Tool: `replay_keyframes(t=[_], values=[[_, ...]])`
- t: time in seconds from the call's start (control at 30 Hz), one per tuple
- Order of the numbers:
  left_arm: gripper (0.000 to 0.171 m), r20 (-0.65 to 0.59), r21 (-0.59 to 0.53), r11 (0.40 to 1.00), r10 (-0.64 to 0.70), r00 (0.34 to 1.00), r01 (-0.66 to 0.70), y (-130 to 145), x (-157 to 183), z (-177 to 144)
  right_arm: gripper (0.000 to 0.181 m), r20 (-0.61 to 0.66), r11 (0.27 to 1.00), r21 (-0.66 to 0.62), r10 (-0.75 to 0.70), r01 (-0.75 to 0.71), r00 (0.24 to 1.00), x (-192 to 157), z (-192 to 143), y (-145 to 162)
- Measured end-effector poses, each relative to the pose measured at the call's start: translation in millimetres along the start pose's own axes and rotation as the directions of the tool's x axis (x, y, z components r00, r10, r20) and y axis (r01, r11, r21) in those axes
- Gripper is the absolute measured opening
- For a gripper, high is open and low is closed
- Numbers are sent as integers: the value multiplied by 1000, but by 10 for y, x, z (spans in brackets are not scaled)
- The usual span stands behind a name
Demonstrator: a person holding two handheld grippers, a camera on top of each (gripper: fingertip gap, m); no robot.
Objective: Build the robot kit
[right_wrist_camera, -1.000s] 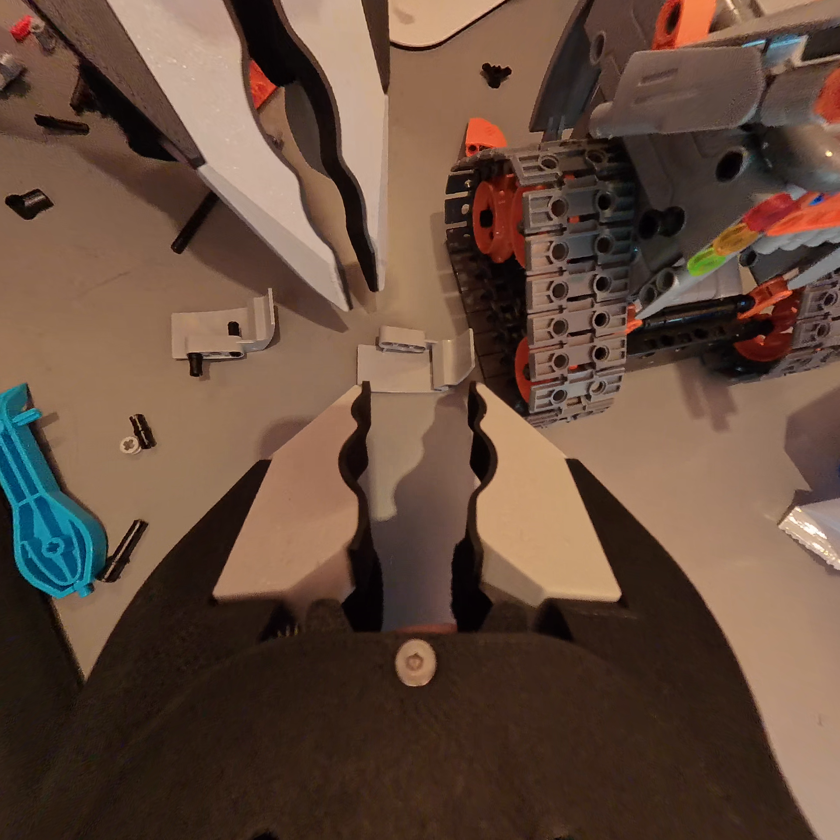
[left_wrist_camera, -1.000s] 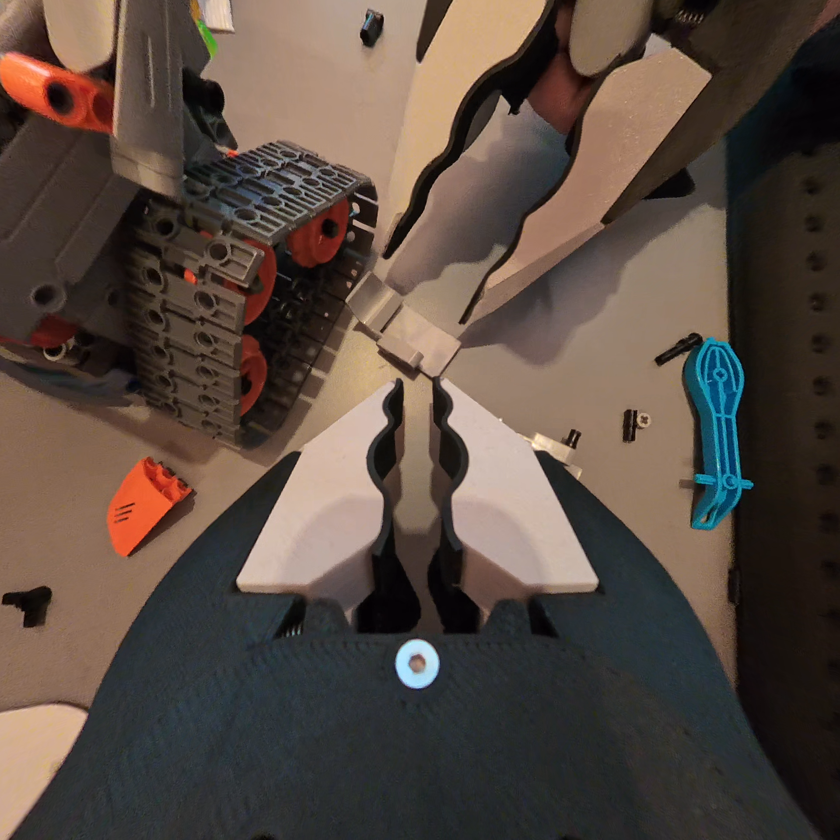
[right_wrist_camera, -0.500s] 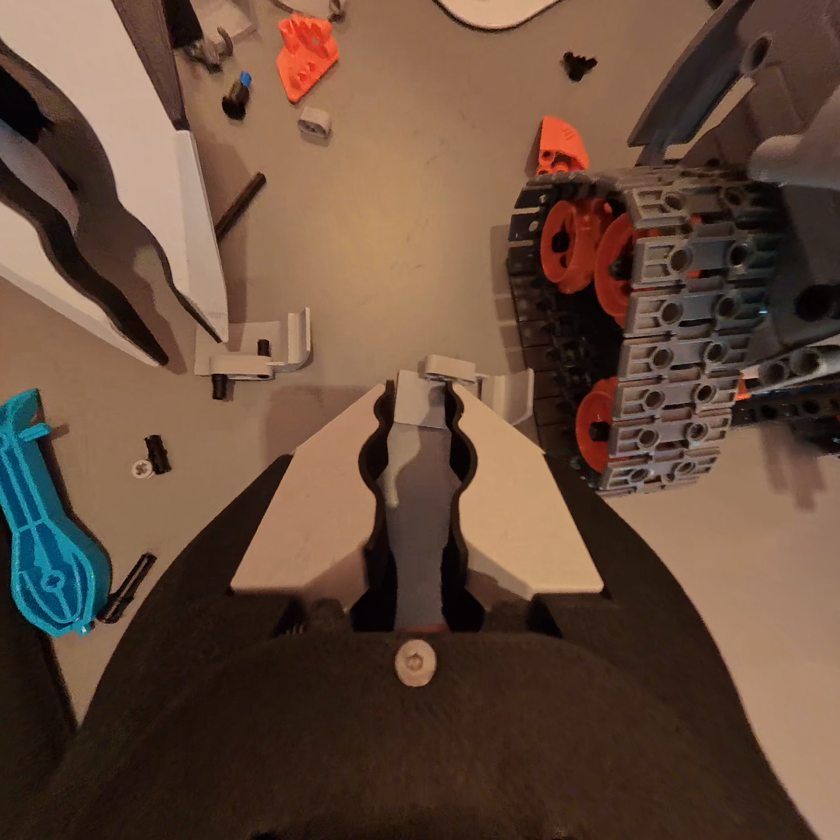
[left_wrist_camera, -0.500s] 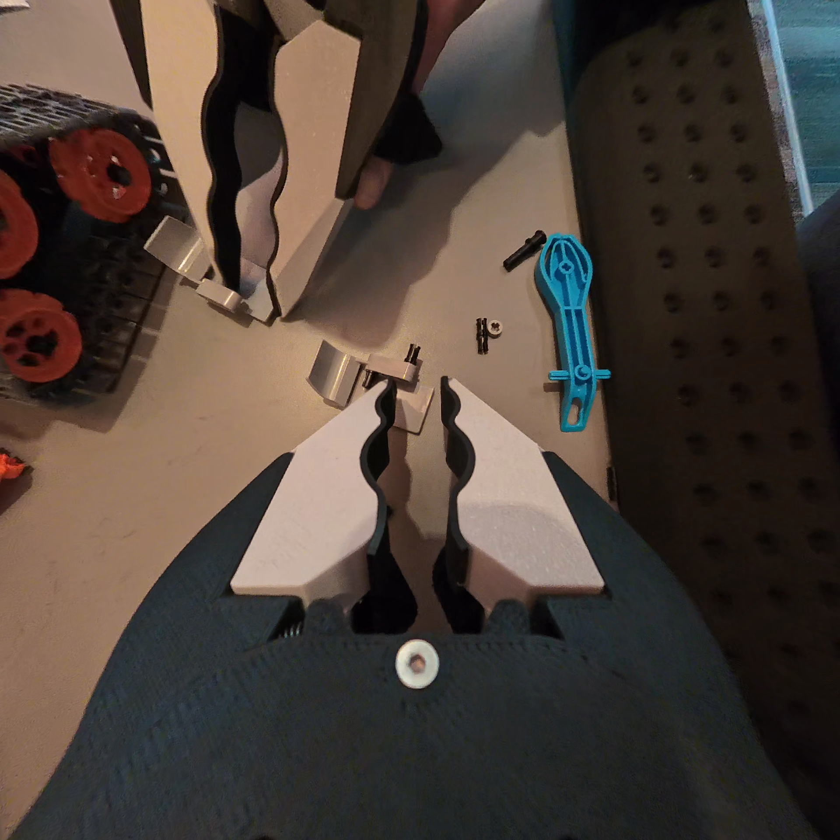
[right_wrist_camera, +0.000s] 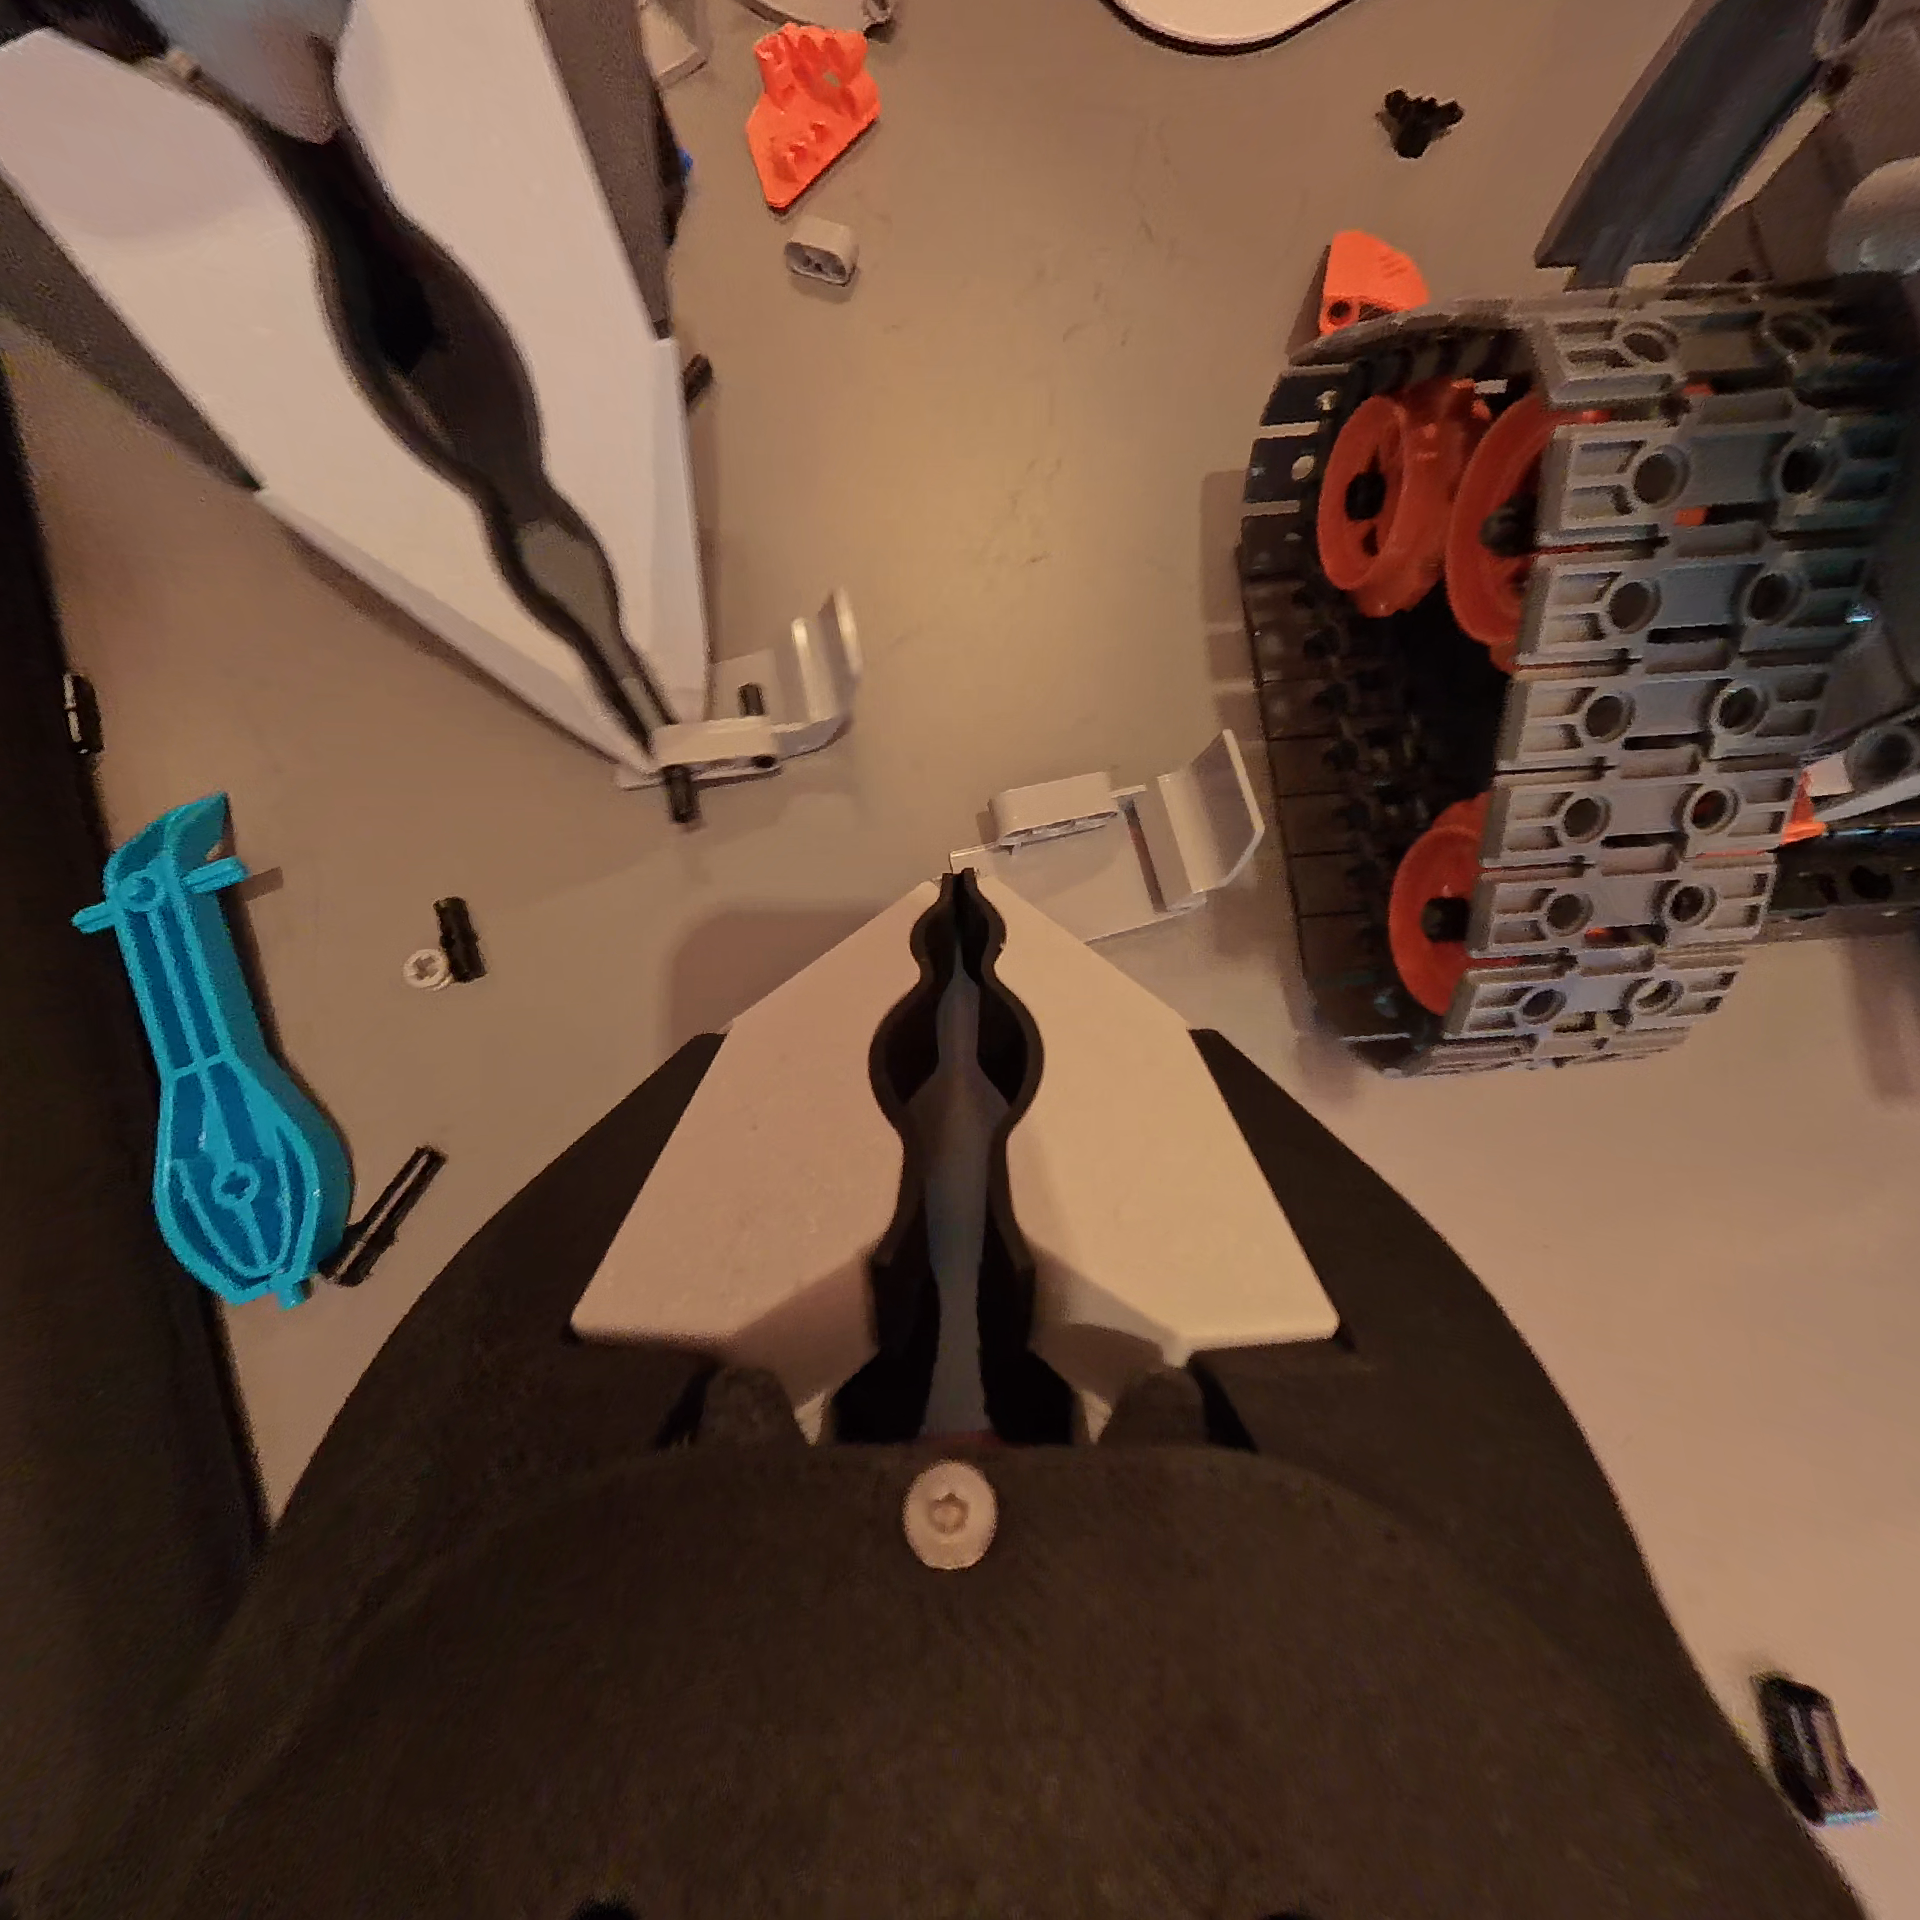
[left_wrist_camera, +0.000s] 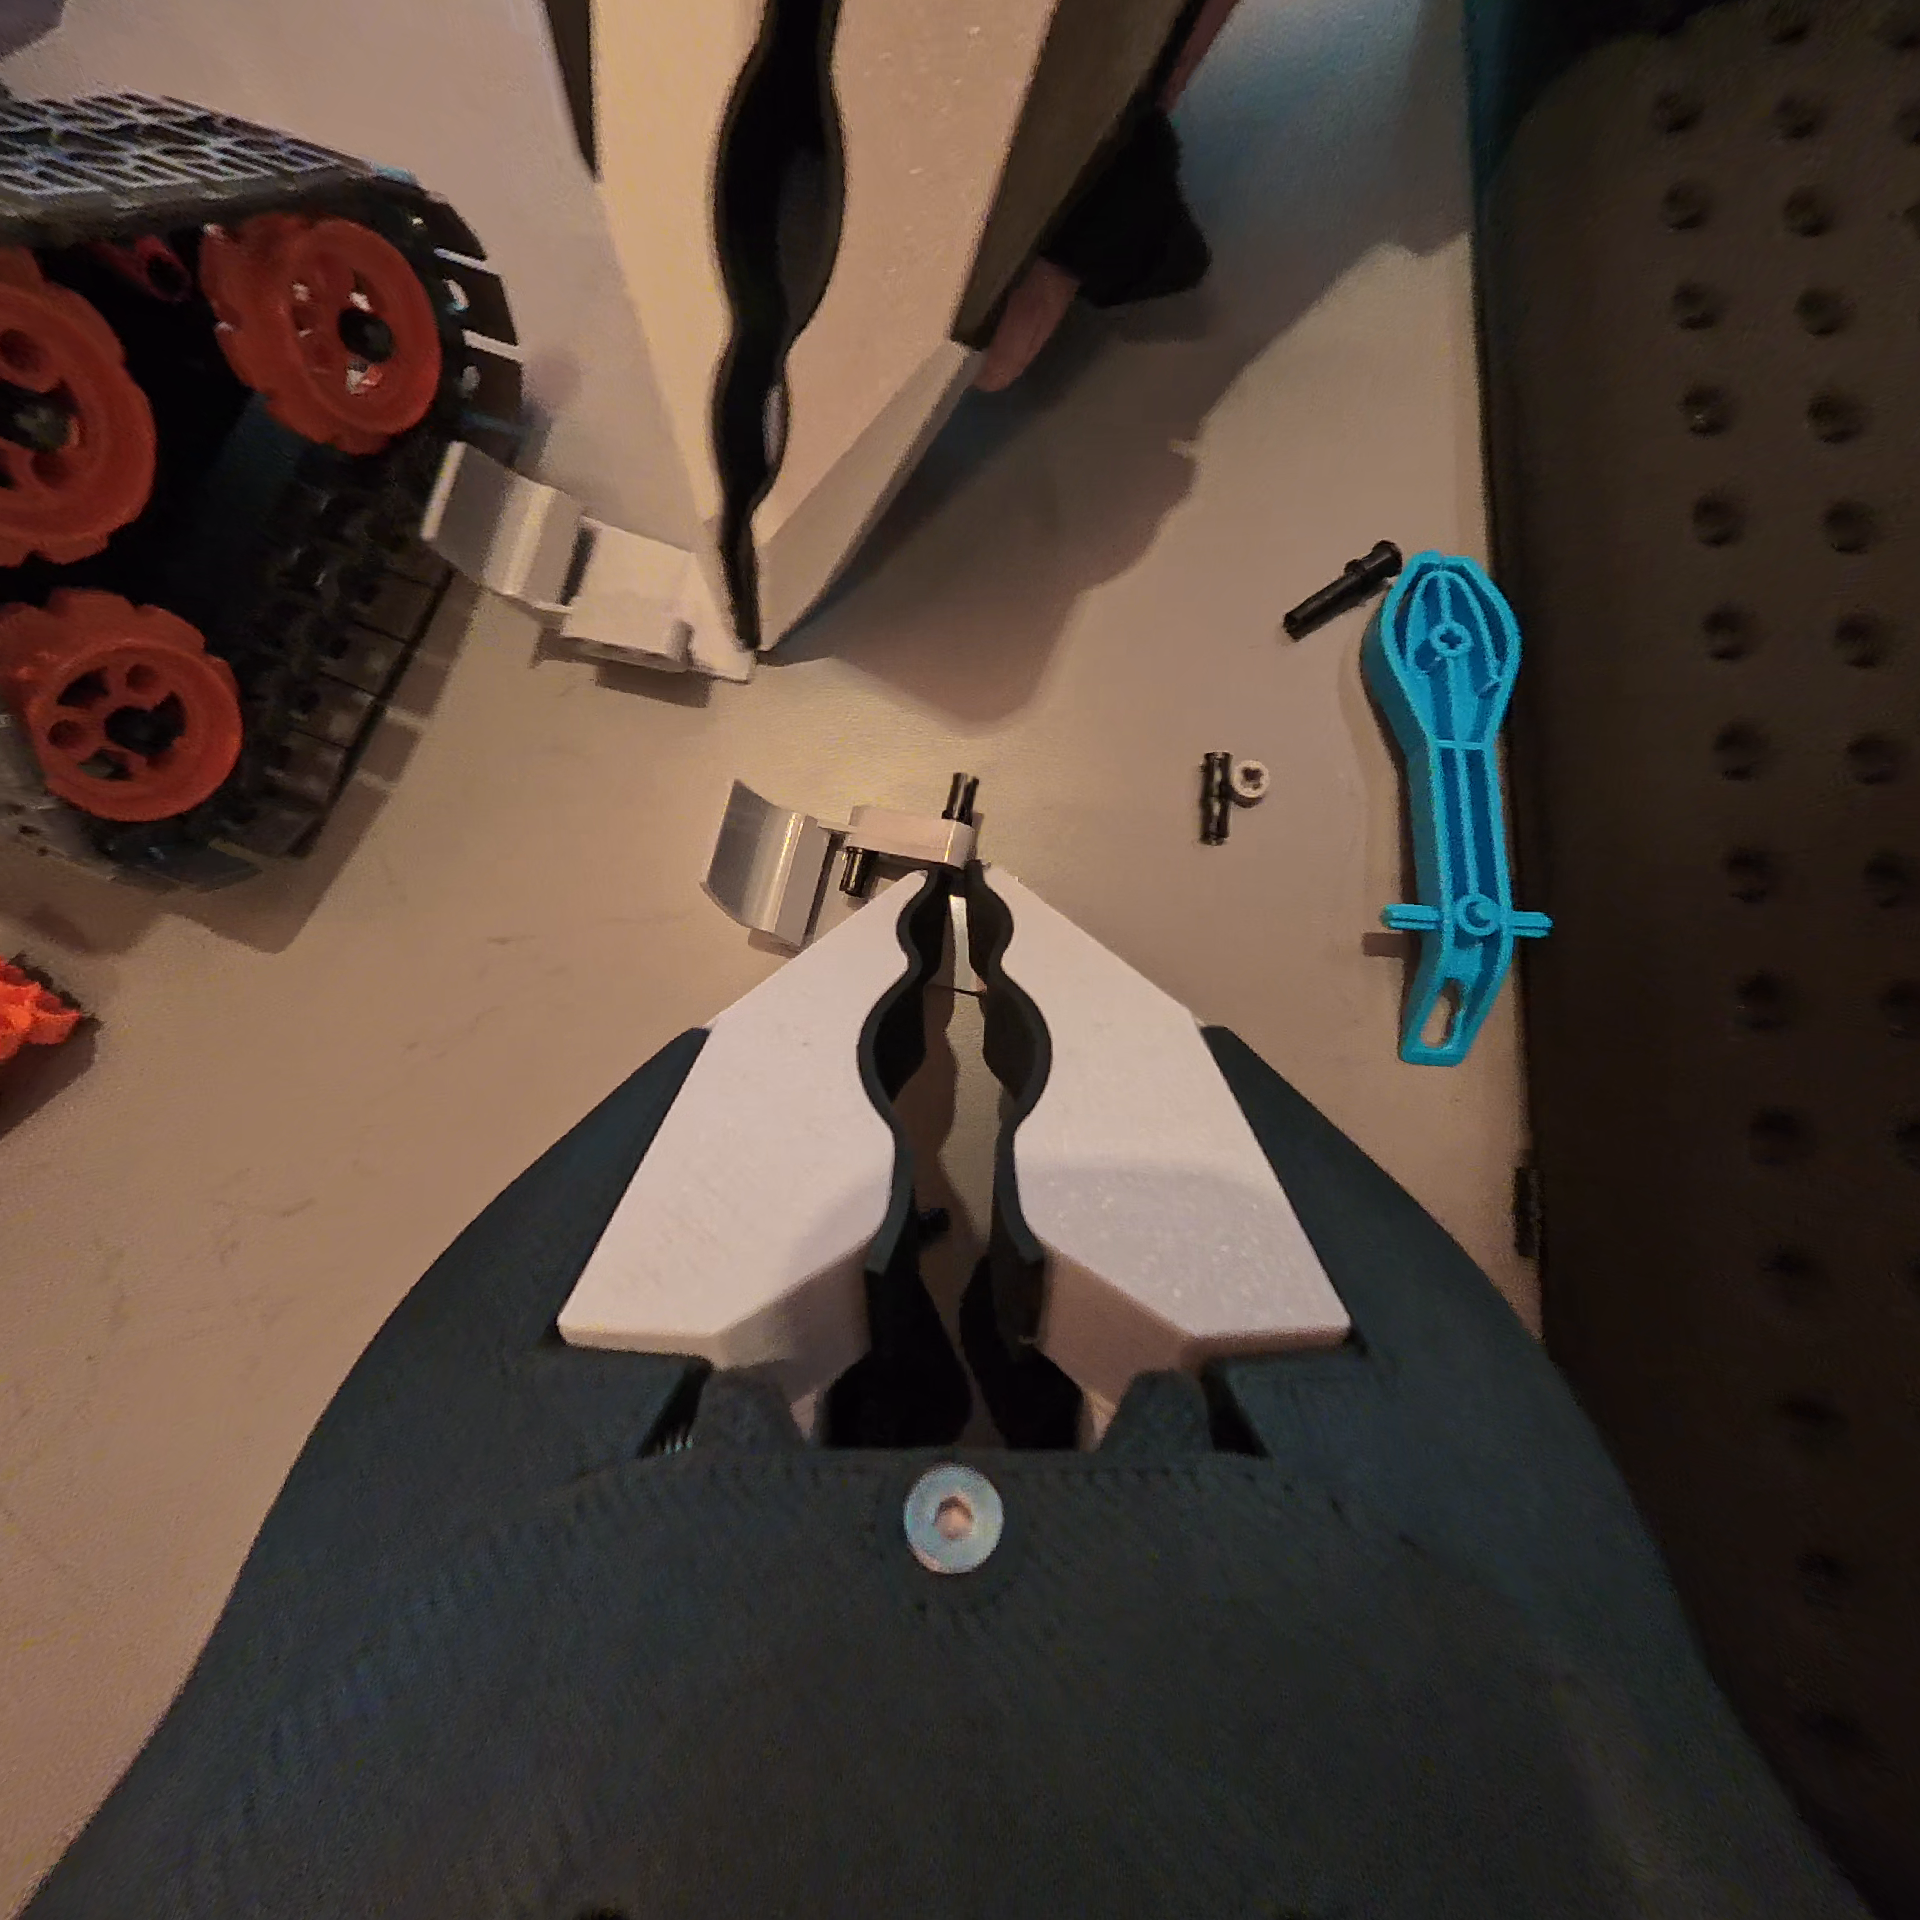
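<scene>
Left wrist view: our left gripper (left_wrist_camera: 948, 883) pinches the pinned grey panel (left_wrist_camera: 831, 850) at 12 o'clock by its edge; it may twist free.

Right wrist view: our right gripper (right_wrist_camera: 961, 888), jaws nearly shut, grips the second grey panel (right_wrist_camera: 1122, 844) by a corner at 1 o'clock, beside the tracked model (right_wrist_camera: 1558, 707); it may slip.

A blue tool (left_wrist_camera: 1449, 790) lies on the counter (left_wrist_camera: 312, 1195) — a small black pin (left_wrist_camera: 1338, 603) touches its round end, two orange-wheeled tracks (left_wrist_camera: 208, 520) well apart.

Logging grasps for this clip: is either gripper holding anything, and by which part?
Both. The left gripper pinches one grey curved panel at its flat end; the right gripper pinches the other grey panel by its flat edge.
</scene>
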State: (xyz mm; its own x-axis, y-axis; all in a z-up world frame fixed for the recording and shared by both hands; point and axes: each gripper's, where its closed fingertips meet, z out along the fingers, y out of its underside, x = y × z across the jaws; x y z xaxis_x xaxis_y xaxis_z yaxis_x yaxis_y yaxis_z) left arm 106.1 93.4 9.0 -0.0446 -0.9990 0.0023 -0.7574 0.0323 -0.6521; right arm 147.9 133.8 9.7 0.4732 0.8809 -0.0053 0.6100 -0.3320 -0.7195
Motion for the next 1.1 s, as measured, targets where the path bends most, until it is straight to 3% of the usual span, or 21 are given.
replay_keyframes(t=[0.4,0.7,0.9,1.1], values=[[1,49,4,1000,-31,998,31,-78,-253,68,0,99,1000,0,-19,19,995,-329,-59,55],[1,47,4,1000,-23,999,23,-128,-305,112,12,38,999,38,27,-29,999,-174,-124,-14],[1,30,-3,1000,-2,1000,3,-168,-301,147,0,26,999,30,15,-15,1000,-165,-51,25],[1,7,4,1000,0,1000,0,-176,-292,155,0,37,1000,26,-5,4,999,-166,-49,34]])
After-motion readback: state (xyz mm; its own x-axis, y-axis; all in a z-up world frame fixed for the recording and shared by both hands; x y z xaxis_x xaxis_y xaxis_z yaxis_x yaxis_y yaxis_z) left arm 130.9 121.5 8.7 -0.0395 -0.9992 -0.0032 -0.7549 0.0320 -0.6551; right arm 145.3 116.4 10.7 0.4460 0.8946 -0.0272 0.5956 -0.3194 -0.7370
